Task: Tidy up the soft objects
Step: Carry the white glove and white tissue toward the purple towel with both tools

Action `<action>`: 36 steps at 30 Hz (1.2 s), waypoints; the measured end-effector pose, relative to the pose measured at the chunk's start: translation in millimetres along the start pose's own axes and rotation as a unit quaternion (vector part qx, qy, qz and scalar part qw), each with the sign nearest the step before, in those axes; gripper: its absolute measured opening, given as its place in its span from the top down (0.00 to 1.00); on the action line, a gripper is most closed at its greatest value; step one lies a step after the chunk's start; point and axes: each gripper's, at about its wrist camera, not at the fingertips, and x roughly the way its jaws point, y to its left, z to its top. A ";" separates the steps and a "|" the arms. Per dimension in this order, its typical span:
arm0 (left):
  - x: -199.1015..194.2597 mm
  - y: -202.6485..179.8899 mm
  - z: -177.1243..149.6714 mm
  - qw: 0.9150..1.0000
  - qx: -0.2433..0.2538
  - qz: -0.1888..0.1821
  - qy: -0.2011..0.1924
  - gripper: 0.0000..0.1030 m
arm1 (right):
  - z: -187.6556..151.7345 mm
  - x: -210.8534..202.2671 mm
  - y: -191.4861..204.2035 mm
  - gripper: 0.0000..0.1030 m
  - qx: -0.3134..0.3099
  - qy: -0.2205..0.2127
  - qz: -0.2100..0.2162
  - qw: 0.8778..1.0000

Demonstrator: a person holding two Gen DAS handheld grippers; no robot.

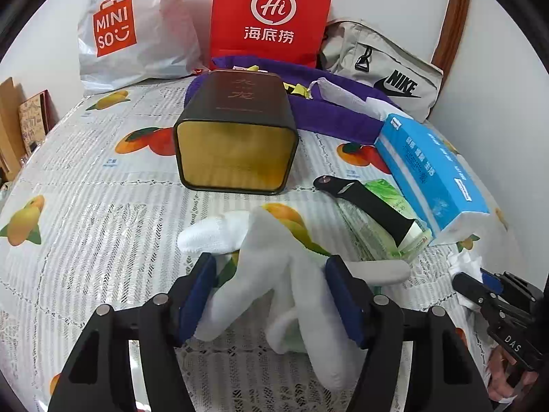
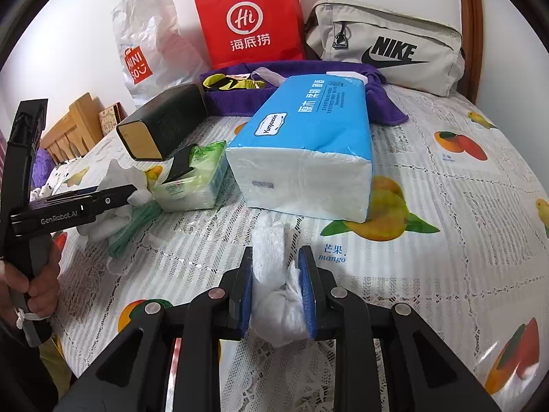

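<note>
Two grippers were at work on the fruit-print tablecloth (image 2: pixel 446 206). Your left gripper (image 1: pixel 271 295) had its fingers spread, and the white socks (image 1: pixel 274 274) lay loose between them, not squeezed. One sock toe poked out past the left finger, and another stuck out past the right finger. Your right gripper (image 2: pixel 278 288) was pinching a crumpled white tissue (image 2: pixel 274 274) tight between its blue pads (image 2: pixel 306 285). The tissue stuck up past the fingertips.

I think you were sorting the soft things into neat groups. To do this step well, you needed to lift the open fingers straight off the socks so they did not drag. You also had to keep the tissue squeezed gently, because it could tear. The blue tissue pack (image 2: pixel 308 137) sat just ahead of the right fingers, and the green wipes pack (image 2: pixel 192 182) ahead and to their left. Those looked like good spots for soft paper
</note>
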 end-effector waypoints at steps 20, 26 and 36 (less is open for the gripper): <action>1.2 -3.6 0.6 1.000 0.005 0.014 0.002 0.41 | -1.4 0.6 5.8 0.75 -0.025 0.002 -0.020 0.999; -3.0 -1.9 -0.3 1.000 0.000 0.019 0.000 0.76 | -3.2 -3.6 6.8 0.76 -0.027 -0.005 -0.022 0.999; -31.8 3.9 1.2 1.000 -0.022 0.002 0.009 0.81 | -0.1 -20.6 18.6 0.77 -0.033 -0.008 -0.015 0.999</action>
